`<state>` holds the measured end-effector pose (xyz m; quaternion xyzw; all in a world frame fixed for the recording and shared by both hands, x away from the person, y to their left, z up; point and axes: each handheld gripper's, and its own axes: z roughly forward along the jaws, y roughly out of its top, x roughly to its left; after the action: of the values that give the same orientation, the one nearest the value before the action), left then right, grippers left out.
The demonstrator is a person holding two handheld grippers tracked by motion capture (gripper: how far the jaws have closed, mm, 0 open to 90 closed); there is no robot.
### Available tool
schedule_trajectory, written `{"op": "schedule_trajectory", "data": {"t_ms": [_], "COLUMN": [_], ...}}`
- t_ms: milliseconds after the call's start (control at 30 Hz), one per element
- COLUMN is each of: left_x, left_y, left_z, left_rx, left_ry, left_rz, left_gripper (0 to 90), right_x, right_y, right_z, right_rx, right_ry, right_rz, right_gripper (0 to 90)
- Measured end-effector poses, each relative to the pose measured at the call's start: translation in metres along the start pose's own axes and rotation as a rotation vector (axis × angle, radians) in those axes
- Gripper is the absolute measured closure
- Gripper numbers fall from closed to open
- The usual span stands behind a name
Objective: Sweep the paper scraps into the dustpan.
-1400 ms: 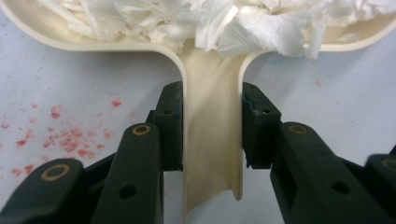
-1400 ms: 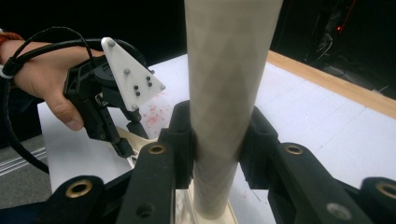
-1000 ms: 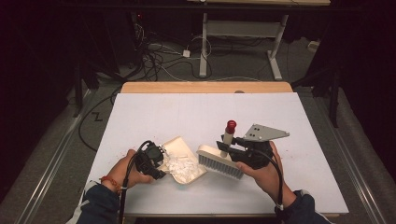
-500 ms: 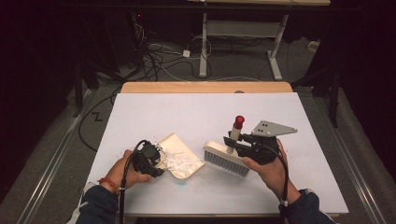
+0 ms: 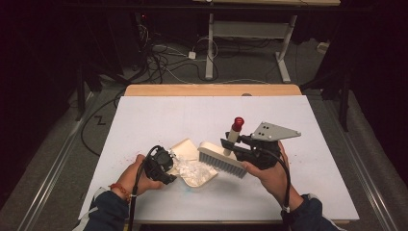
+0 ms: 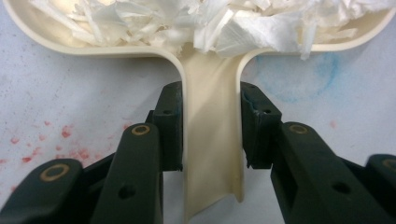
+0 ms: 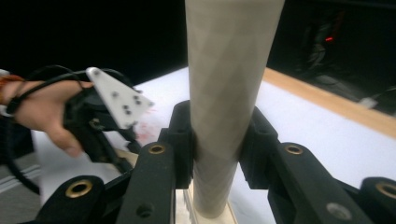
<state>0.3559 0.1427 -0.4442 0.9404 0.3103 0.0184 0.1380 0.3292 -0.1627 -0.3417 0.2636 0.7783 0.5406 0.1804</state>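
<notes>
**Dustpan and brush held over a pile of white shreds**

The left gripper [image 6: 211, 126] is clenched on the cream handle of the dustpan [image 6: 212, 154]: in the left gripper view both black jaws press flat against the handle's two sides, and the handle runs straight out ahead between them to the pan's curved back wall. Beyond the jaws, the pan is heaped with white shredded paper [image 6: 219, 21]. In the high view the dustpan [image 5: 187, 147] lies on the white table [image 5: 159, 115], ahead of and to the right of the left gripper [image 5: 169, 169], with the shreds [image 5: 190, 169] just past its tip. Red specks dot the table beside the left jaw, and a faint blue ring marks it past the right jaw.

The right gripper [image 7: 215, 140] is clamped on the pale round handle of the brush [image 7: 229, 93], which rises upright between its jaws. In the high view the brush [image 5: 221, 161] sits directly left of the right gripper [image 5: 232, 147]; its handle ends in a red cap above the jaws, and its bristle block slants below them, with the near end at the dustpan's open edge beside the shreds. A hand [image 5: 269, 173] holds this gripper from below.
</notes>
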Motion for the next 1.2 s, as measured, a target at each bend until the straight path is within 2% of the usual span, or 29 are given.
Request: {"op": "schedule_trajectory", "data": {"t_ms": [133, 233, 267, 333, 400, 533, 600, 733, 867, 1100, 1200], "left_x": [0.0, -0.002, -0.002, -0.002, -0.003, -0.003, -0.004, -0.004, -0.004, -0.004, -0.004], "left_y": [0.0, -0.001, -0.001, -0.001, -0.001, -0.001, -0.001, -0.001, -0.001, 0.0, 0.0], "left_z": [-0.001, -0.002, -0.003, -0.003, -0.003, -0.003, -0.003, -0.002, -0.002, -0.002, -0.002], "left_rx": [0.013, 0.026, 0.03, 0.04, 0.042, 0.042, 0.044, 0.047, 0.048, 0.049, 0.05], "left_ry": [0.001, 0.005, 0.002, 0.001, 0.002, -0.002, -0.002, 0.0, 0.0, -0.002, -0.003], "left_rz": [0.003, 0.013, 0.015, 0.018, 0.016, 0.01, 0.011, 0.013, 0.013, 0.012, 0.012], "left_gripper": [62.8, 62.8, 62.8, 62.8, 62.8, 62.9, 62.8, 62.8, 62.8, 62.8, 62.8], "right_x": [-0.01, -0.011, -0.011, -0.01, -0.007, 0.007, 0.014, 0.025, 0.026, 0.01, 0.005], "right_y": [-0.002, -0.01, -0.014, -0.02, -0.024, -0.026, -0.026, -0.023, -0.017, -0.011, -0.011], "right_z": [-0.009, -0.008, -0.006, 0.0, 0.007, 0.019, 0.023, 0.024, 0.02, 0.005, 0.005], "right_rx": [0.016, 0.073, 0.099, 0.126, 0.147, 0.146, 0.142, 0.111, 0.062, 0.02, 0.015], "right_ry": [-0.053, -0.144, -0.166, -0.187, -0.176, -0.139, -0.099, -0.029, -0.01, -0.061, -0.104], "right_rz": [0.013, -0.056, -0.083, -0.095, -0.101, -0.118, -0.1, -0.069, -0.076, -0.051, -0.059], "right_gripper": [70.9, 70.9, 70.9, 70.9, 70.9, 70.8, 70.8, 70.9, 70.9, 70.9, 70.9]}}
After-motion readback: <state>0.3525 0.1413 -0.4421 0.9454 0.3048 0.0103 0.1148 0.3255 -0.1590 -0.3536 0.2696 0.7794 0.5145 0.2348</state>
